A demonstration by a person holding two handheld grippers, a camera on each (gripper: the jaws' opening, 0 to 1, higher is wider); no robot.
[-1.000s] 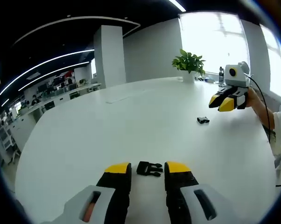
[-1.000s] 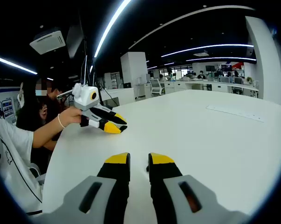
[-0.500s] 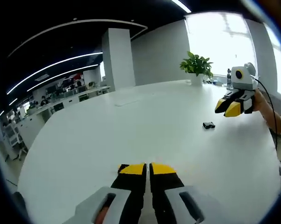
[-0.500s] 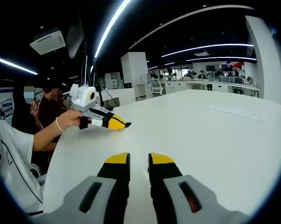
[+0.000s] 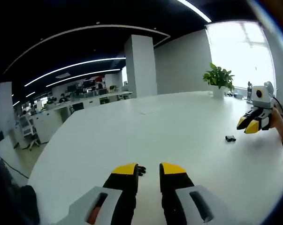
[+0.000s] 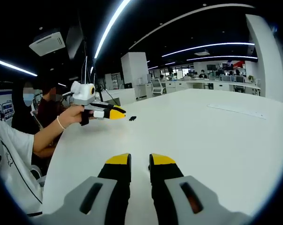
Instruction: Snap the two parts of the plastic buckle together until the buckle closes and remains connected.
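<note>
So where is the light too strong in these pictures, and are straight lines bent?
Left gripper view: the window behind the plant is washed out white, and the table edge curves. Right gripper view: the ceiling light strip glares and bends like an arc.

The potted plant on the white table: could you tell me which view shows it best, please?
The left gripper view: the potted plant stands at the table's far edge against the bright window, leaves and white pot distinguishable. I cannot make it out in the right gripper view.
</note>
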